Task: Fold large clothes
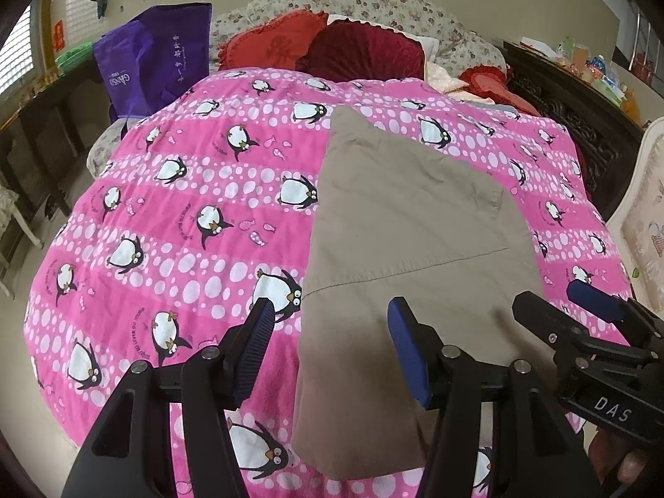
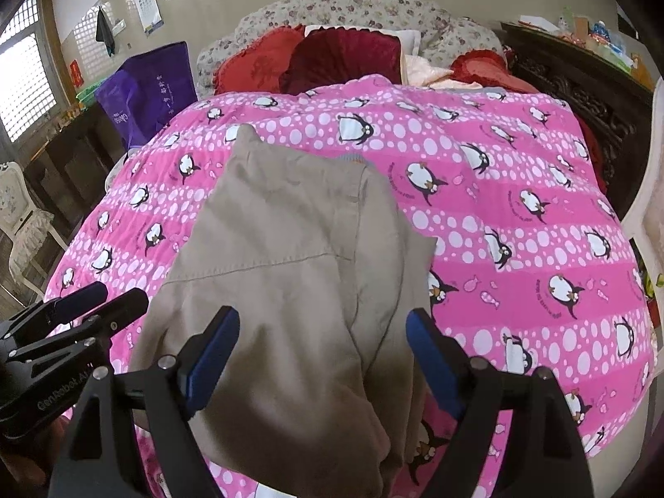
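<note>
A tan garment, folded lengthwise into a long strip, is lying on the pink penguin-print quilt, running from the bottom centre of both views up toward the red pillows at upper centre. The left gripper is hovering at the bottom of its own view with its jaws spread wide, straddling the garment's left edge and gripping nothing. The right gripper is sitting likewise wide open and empty over the garment's near end, its blue pads apart on either side of the cloth.
</note>
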{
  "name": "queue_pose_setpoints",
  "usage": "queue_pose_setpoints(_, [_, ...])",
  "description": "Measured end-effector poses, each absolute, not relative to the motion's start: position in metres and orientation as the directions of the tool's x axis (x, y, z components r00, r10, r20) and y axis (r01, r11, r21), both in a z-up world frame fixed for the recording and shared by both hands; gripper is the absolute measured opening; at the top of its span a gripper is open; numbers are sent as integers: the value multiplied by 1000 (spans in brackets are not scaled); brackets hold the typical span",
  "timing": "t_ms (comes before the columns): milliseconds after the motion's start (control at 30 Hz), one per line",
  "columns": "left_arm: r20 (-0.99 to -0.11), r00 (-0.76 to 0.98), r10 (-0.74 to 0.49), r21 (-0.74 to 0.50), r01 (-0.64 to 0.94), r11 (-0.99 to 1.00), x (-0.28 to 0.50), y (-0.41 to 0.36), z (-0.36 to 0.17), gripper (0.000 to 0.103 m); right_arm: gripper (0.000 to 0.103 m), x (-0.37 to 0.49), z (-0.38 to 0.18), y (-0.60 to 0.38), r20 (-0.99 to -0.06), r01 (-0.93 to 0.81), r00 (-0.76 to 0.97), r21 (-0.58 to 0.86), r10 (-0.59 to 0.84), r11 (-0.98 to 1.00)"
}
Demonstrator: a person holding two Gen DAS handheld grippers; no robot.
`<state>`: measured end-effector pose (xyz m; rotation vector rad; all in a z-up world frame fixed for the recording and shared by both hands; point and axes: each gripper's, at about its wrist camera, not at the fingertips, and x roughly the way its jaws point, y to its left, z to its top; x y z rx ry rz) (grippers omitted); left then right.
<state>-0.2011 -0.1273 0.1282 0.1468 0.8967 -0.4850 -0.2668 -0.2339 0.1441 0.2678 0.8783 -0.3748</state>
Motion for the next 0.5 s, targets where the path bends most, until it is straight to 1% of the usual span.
queue_pose_setpoints(500, [-789,511,-342,-77,470,879,-194,-133,124,45,86,-258,140,-238,-793,426,577,88,-195,900])
